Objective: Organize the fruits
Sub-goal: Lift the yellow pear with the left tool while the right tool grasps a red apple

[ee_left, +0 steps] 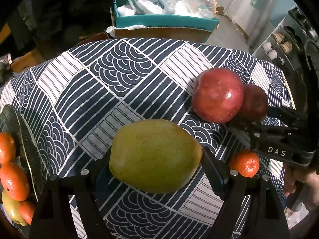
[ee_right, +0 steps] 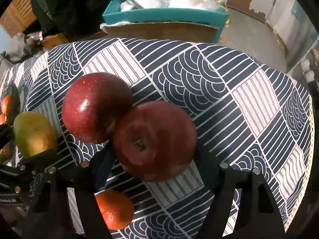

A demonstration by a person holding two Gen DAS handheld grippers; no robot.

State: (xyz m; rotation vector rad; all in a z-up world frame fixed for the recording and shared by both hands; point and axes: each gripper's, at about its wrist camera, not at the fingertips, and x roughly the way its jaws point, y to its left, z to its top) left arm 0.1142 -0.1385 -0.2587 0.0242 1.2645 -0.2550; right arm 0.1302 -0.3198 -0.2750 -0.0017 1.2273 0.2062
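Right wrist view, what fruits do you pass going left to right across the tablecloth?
Mango → far apple → orange → near apple, which sits between the right claw's fingers.

Through the right wrist camera I look down on my right gripper (ee_right: 154,167), its jaws straddling a dark red apple with its stem pit facing up (ee_right: 154,141); I cannot tell whether the pads press it. A second glossy red apple (ee_right: 95,107) touches it on the left. A small orange mandarin (ee_right: 116,209) lies below, on the navy-and-white patterned cloth over the desk (ee_right: 249,99). At far left, the left gripper (ee_right: 30,161) holds a yellow-green mango (ee_right: 33,133).
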